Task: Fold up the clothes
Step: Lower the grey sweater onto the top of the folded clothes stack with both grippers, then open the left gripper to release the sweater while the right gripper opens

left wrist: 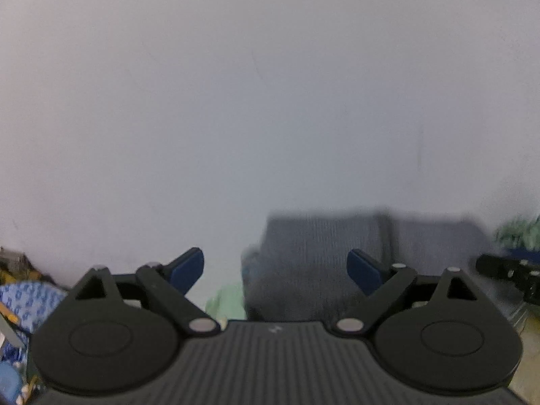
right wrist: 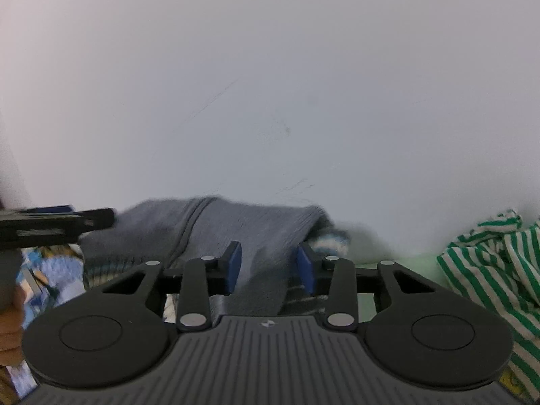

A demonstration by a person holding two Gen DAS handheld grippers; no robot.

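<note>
A pale, bare wall [right wrist: 270,67] fills most of both wrist views in front of you. Below it lies the grey knitted garment [right wrist: 216,233], a ribbed sweater or cardigan with a seam running down it, folded into a thick block and resting on other laundry. Judging from its squared edges, this piece looks largely folded, though you may still need to tidy it or set it aside. To your right, a green-and-white striped garment [right wrist: 489,263] lies crumpled and unfolded, so work remains. A blue patterned cloth [left wrist: 30,300] shows at the far left. Your left gripper [left wrist: 275,270] stands wide apart with nothing between its blue pads, hovering just beside the grey block's left edge. Your right gripper [right wrist: 269,265] is about half closed over the grey knit; fabric lies between its blue pads, but you cannot tell whether they pinch it.
</note>
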